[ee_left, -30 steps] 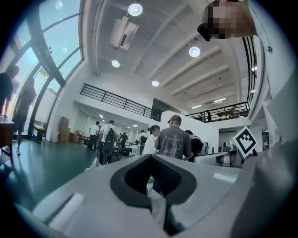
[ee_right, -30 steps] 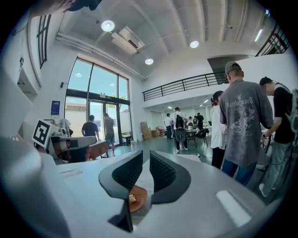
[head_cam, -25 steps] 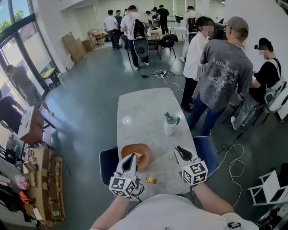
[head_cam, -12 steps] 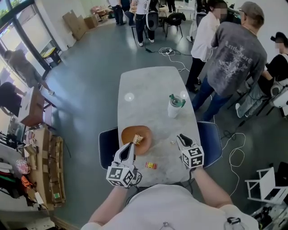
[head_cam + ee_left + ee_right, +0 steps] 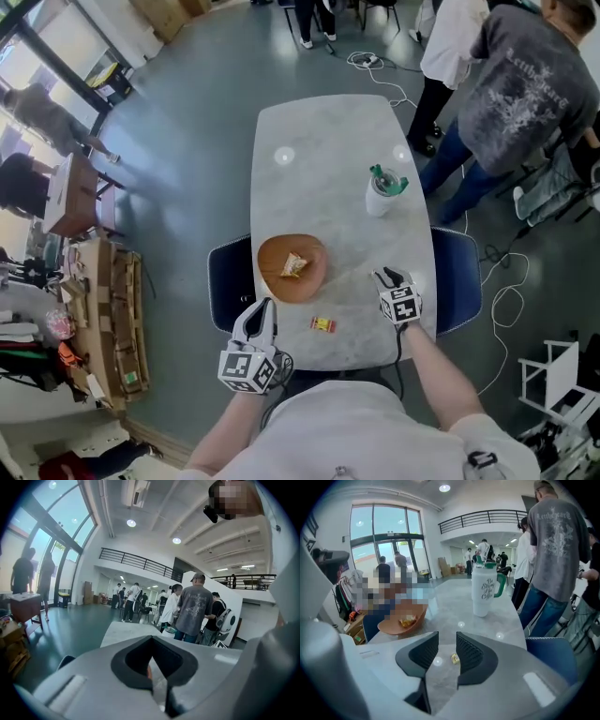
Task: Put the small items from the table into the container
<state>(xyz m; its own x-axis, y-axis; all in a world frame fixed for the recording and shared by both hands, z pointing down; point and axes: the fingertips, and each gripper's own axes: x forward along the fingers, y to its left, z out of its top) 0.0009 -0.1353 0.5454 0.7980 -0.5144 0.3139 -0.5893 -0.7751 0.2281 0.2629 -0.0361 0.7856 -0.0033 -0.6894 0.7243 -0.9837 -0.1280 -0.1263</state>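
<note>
An orange bowl [image 5: 312, 279] on the marble table [image 5: 319, 159] holds one wrapped sweet [image 5: 293, 265]. A red and yellow sweet [image 5: 323, 324] lies on the table in front of the bowl. My right gripper [image 5: 384, 276] hangs low over the table's right edge. Its jaws are opening, and a small gold sweet [image 5: 453, 658] lies on the table in the gap, untouched. In the right gripper view the bowl [image 5: 393, 622] stands to the left. My left gripper [image 5: 266, 306] is at the near edge by the bowl, its jaws together with nothing held.
A white cup with a green lid [image 5: 382, 192] stands toward the far right of the table. Blue chairs [image 5: 457, 281] sit at both sides. People [image 5: 525, 103] stand past the right far corner, with cables [image 5: 497, 309] on the floor.
Both grippers have sunk toward the table, the right one much further. The right jaws have spread wider. The head view has tipped down.
</note>
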